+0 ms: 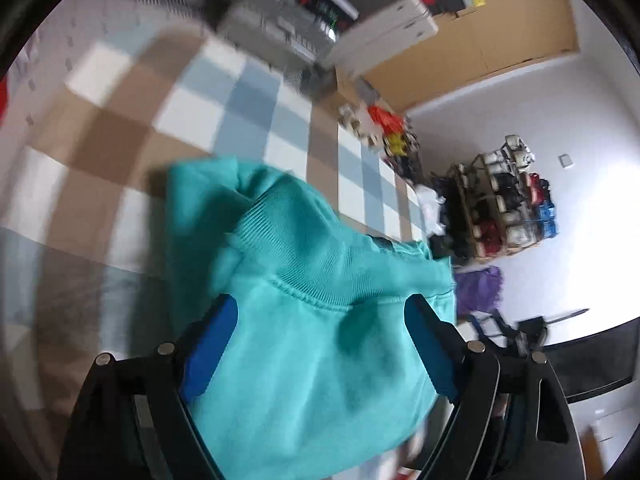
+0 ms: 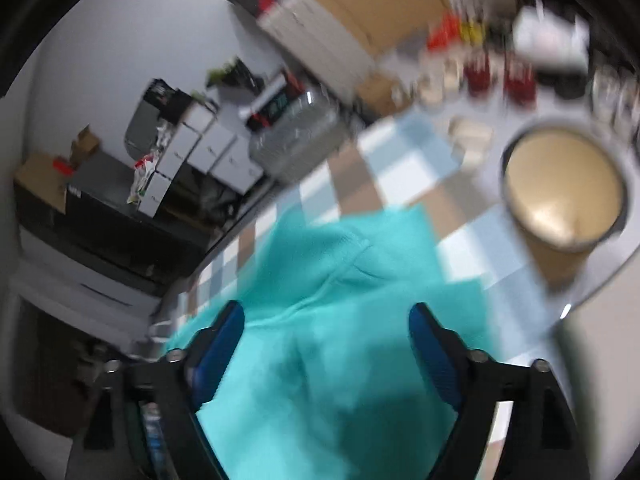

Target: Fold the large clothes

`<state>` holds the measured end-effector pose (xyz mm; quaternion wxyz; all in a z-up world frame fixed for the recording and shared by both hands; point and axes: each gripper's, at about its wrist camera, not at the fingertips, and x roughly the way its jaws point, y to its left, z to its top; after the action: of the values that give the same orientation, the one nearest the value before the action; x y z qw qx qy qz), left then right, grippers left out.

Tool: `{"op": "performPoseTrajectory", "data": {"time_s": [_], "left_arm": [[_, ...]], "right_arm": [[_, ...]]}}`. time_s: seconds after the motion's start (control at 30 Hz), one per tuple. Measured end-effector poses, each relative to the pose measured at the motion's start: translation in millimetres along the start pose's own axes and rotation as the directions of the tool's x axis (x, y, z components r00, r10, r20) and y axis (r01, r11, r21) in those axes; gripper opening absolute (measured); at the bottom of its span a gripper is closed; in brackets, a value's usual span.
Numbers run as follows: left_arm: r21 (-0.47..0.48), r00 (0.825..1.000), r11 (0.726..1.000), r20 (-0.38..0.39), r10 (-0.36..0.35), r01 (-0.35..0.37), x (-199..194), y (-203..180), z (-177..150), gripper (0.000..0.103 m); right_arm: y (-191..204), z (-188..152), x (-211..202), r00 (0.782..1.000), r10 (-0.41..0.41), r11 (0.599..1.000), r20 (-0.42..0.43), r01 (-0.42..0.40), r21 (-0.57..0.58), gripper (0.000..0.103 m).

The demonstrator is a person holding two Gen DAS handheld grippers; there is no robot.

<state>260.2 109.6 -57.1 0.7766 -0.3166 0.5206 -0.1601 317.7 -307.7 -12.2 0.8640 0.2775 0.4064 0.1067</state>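
A teal sweatshirt (image 1: 304, 320) lies bunched on the checked tablecloth (image 1: 120, 128), its ribbed hem showing. My left gripper (image 1: 320, 308) stands open just above it, blue pads (image 1: 216, 344) wide apart, with cloth passing between them but not pinched. In the right wrist view the same teal sweatshirt (image 2: 336, 320) spreads under my right gripper (image 2: 326, 316), which is also open. Its blue pads (image 2: 436, 352) stand clear of the fabric on either side. The right view is blurred.
A round tan lid or stool (image 2: 564, 188) sits at the table's right end. Boxes and a grey case (image 1: 280, 28) crowd the far edge. A shoe rack (image 1: 504, 200) stands by the white wall. A dark cabinet (image 2: 100, 216) lies beyond the table's left edge.
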Motion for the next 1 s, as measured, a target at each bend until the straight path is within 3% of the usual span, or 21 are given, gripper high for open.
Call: {"op": "performPoseTrajectory", "data": {"time_s": [0.07, 0.13, 0.27, 0.33, 0.37, 0.4, 0.43, 0.47, 0.5, 0.53, 0.63, 0.8, 0.87, 0.93, 1.0], "left_arm": [[0.051, 0.995, 0.994, -0.002, 0.099, -0.099, -0.5, 2.4, -10.6, 0.083], [0.068, 0.989, 0.987, -0.027, 0.146, -0.144, 9.9, 12.6, -21.4, 0.083], [0.001, 0.984, 0.992, -0.128, 0.122, -0.123, 37.6, 40.6, -36.4, 0.082], [0.003, 0.983, 0.992, -0.132, 0.126, -0.127, 42.8, 43.8, -43.1, 0.082], [0.02, 0.984, 0.99, -0.116, 0.138, -0.137, 40.5, 40.6, -44.6, 0.082], [0.05, 0.985, 0.989, -0.092, 0.143, -0.139, 36.3, 35.6, -45.9, 0.067], [0.069, 0.984, 0.986, -0.082, 0.155, -0.15, 34.6, 30.7, -46.0, 0.048], [0.106, 0.979, 0.978, -0.071, 0.189, -0.181, 32.7, 23.5, -46.6, 0.04], [0.152, 0.976, 0.969, -0.066, 0.207, -0.195, 30.2, 16.1, -47.3, 0.024], [0.195, 0.973, 0.958, -0.051, 0.225, -0.211, 30.2, 6.9, -46.9, 0.021], [0.273, 0.96, 0.922, 0.014, 0.28, -0.273, 25.9, -9.7, -47.2, 0.018], [0.262, 0.967, 0.933, 0.125, 0.222, -0.248, 3.7, -10.4, -34.9, 0.017], [0.233, 0.967, 0.948, 0.187, 0.175, -0.217, -6.0, -9.0, -27.0, 0.017], [0.216, 0.964, 0.953, 0.202, 0.171, -0.215, 6.1, -3.4, -19.1, 0.017], [0.213, 0.955, 0.938, 0.18, 0.237, -0.273, 34.8, 7.0, -16.0, 0.017]], "right_arm": [[-3.6, -6.0, -13.1, 1.0, -0.018, 0.999, 0.019, 0.019, -0.047, 0.088], [-4.7, -13.6, -8.1, 0.997, -0.073, 0.992, -0.033, 0.069, -0.109, 0.088], [7.7, -27.3, 16.7, 0.98, -0.178, 0.953, -0.089, 0.149, -0.264, 0.088], [15.3, -32.8, 32.1, 0.974, -0.197, 0.936, -0.108, 0.154, -0.317, 0.087], [15.7, -34.9, 36.8, 0.97, -0.213, 0.928, -0.114, 0.165, -0.335, 0.077], [19.0, -36.6, 45.1, 0.962, -0.24, 0.917, -0.131, 0.18, -0.357, 0.066], [22.1, -38.4, 50.8, 0.954, -0.265, 0.906, -0.141, 0.197, -0.374, 0.044], [24.9, -41.3, 49.5, 0.954, -0.268, 0.903, -0.135, 0.199, -0.381, 0.037], [28.8, -41.8, 45.8, 0.958, -0.262, 0.897, -0.115, 0.198, -0.395, 0.032], [37.1, -45.0, 36.8, 0.966, -0.249, 0.882, -0.072, 0.195, -0.43, 0.026], [56.1, -54.6, 13.2, 0.981, -0.184, 0.852, 0.058, 0.189, -0.489, 0.024], [78.1, -54.6, -16.1, 0.963, -0.157, 0.827, 0.218, 0.249, -0.503, 0.023], [74.6, -45.8, -10.8, 0.951, -0.202, 0.828, 0.234, 0.293, -0.479, 0.022], [65.9, -37.8, 1.5, 0.94, -0.256, 0.834, 0.228, 0.334, -0.439, 0.022], [55.8, -33.0, 24.8, 0.934, -0.305, 0.834, 0.185, 0.356, -0.421, 0.023]]}}
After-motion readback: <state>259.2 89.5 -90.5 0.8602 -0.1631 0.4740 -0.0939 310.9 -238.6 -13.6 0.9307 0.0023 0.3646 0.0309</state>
